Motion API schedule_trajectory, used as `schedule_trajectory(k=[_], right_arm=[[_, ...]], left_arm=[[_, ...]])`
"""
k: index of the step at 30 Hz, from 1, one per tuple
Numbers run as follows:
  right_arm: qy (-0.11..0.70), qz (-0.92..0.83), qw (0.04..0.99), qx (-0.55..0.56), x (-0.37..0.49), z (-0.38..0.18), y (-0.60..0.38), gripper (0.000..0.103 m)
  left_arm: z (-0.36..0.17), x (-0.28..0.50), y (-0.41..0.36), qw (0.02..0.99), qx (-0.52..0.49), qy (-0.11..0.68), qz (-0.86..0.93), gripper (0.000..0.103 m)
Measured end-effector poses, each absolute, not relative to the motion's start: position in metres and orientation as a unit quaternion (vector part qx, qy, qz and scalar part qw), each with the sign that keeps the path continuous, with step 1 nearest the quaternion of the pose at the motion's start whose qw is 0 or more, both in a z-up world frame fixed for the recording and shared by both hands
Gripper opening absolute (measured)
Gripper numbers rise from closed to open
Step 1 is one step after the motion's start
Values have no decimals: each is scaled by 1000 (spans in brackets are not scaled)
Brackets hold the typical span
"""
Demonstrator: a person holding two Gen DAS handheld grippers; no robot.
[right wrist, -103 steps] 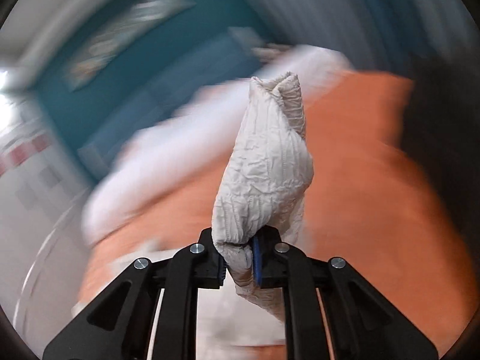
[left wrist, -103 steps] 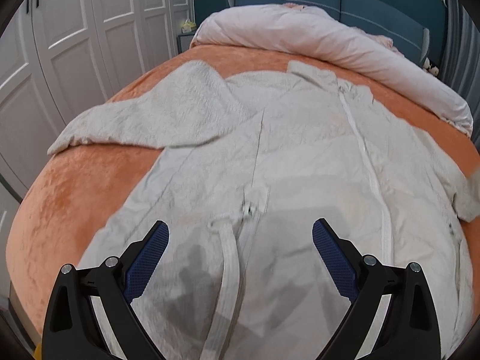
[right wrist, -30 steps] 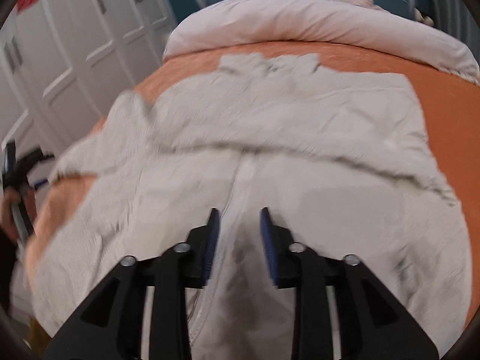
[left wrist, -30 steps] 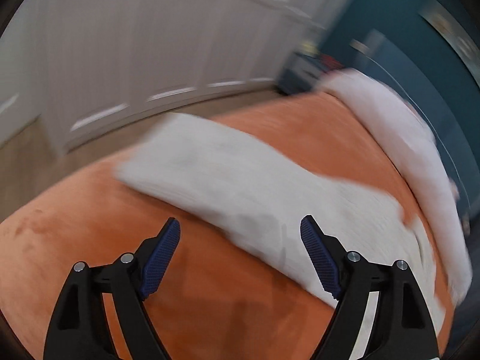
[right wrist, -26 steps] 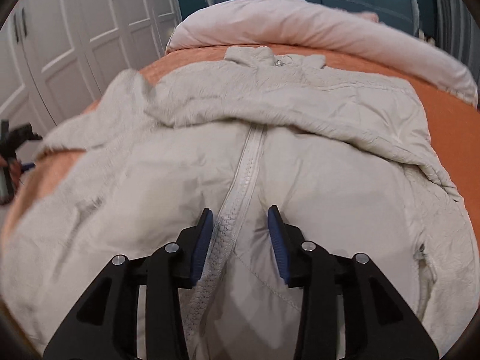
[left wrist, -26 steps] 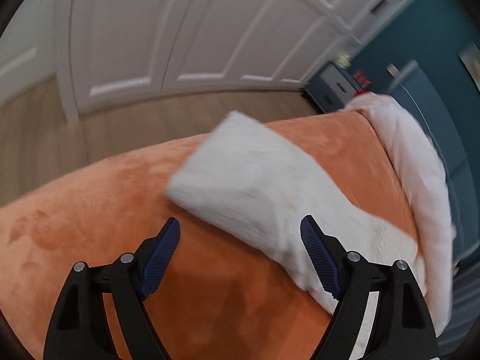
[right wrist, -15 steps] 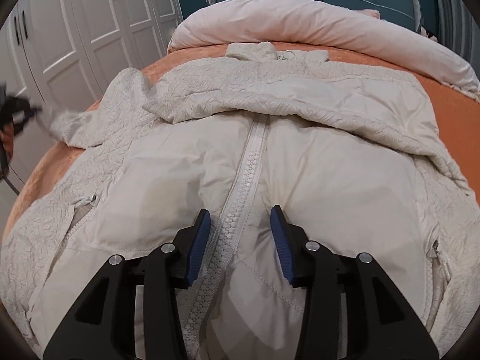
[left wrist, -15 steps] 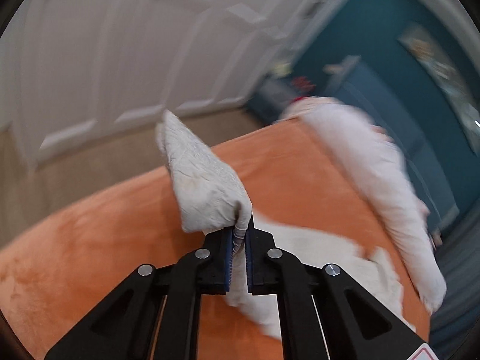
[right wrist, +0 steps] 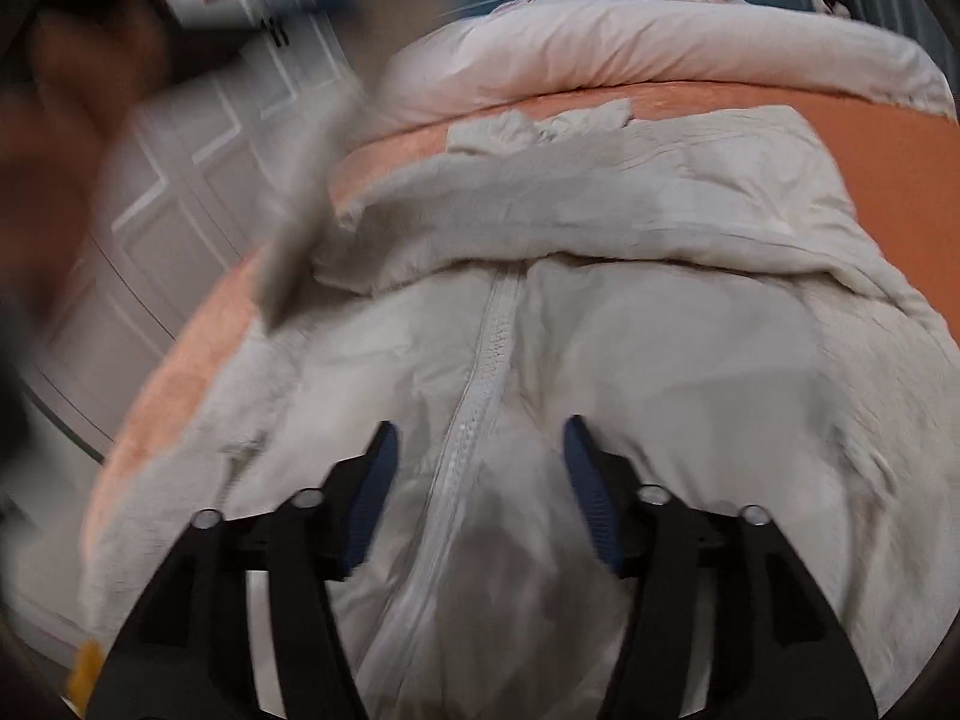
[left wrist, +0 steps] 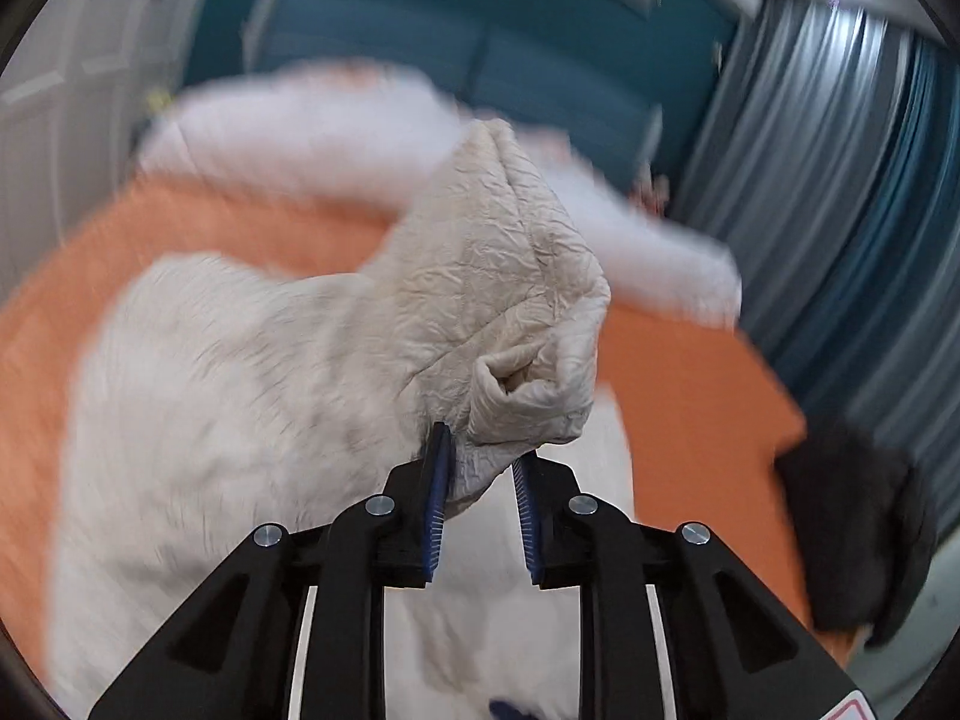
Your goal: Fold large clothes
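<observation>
Folding is partly under way, judging by how the cream-white quilted zip-front coat [right wrist: 600, 360] lies on the orange plush bed [right wrist: 888, 138]. In the right wrist view the coat is spread front-up over the bed, its collar toward the rolled pale pink duvet [right wrist: 630, 42] at the bed's head, and one crinkled sleeve [right wrist: 600, 228] already lies crosswise over the chest, above the upper end of the white zipper [right wrist: 474, 396]. That sleeve counts as done. The other cream crinkled sleeve end [left wrist: 510, 312] is off the bed: the left claw [left wrist: 478, 483] is closed on its cuff, the fabric bunched between the blue pads and standing up in front of the camera, with the blurred coat body below it. The right claw [right wrist: 477, 474] holds nothing; its jaws stand moderately apart, hovering over the lower front of the coat with the zipper running between them. A blurred grey-white strip to the left of the zipper in the right wrist view may be the lifted sleeve, though I cannot be sure. What remains, as I judge it, is laying this second sleeve across the chest beside the first, then bringing the hem up toward the collar, perhaps in more than one fold, and smoothing the bundle. No body fold is visible yet.
</observation>
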State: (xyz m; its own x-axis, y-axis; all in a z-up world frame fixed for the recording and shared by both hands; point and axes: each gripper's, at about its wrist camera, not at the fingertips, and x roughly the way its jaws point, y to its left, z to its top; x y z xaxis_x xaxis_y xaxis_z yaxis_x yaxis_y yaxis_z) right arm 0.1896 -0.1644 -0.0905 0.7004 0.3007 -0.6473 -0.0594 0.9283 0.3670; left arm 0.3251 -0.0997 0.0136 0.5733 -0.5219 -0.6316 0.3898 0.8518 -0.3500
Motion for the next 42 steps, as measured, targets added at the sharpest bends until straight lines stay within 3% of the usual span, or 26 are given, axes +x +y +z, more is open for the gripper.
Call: schedule_trajectory(k=[3, 8, 11, 13, 18, 20, 21, 22, 23, 27, 29, 31, 33, 35, 42], right_arm=[[376, 78, 910, 156, 169, -79, -186, 65], [377, 44, 914, 142, 169, -59, -227, 65], [369, 24, 918, 140, 195, -44, -241, 65], [368, 22, 917, 152, 214, -42, -245, 79], [410, -4, 886, 219, 271, -71, -261, 79], [439, -9, 870, 226, 296, -83, -256, 54], [444, -1, 869, 221, 305, -79, -250, 29], [435, 2, 876, 206, 311, -68, -244, 11], [411, 18, 892, 189, 313, -49, -236, 7], [259, 109, 948, 151, 294, 43, -218, 6], [231, 104, 958, 138, 291, 51, -222, 6], [272, 55, 954, 112, 311, 20, -237, 7], [369, 3, 923, 105, 339, -47, -258, 7], [432, -3, 894, 119, 349, -99, -272, 13], [387, -22, 907, 162, 321, -88, -288, 20]], left_arm=[[-25, 318, -103, 861, -80, 430, -260, 26], [-25, 298, -24, 883, -115, 399, -218, 57], [-22, 299, 16, 899, -109, 387, -174, 62], [-32, 319, 51, 903, -106, 396, -126, 62], [-49, 336, 113, 901, -145, 406, -51, 62], [-50, 345, 123, 900, -152, 406, -40, 61], [-50, 341, 126, 901, -150, 404, -37, 61], [-48, 345, 125, 903, -148, 401, -38, 61], [-47, 348, 123, 904, -146, 399, -39, 61], [-38, 367, 105, 915, -136, 377, -49, 61], [-43, 373, 93, 917, -126, 375, -50, 61], [-58, 382, 82, 916, -104, 384, -44, 61], [-85, 394, 73, 909, -80, 408, -29, 61], [-112, 399, 70, 897, -78, 434, -27, 61], [-124, 398, 80, 896, -96, 431, -35, 63]])
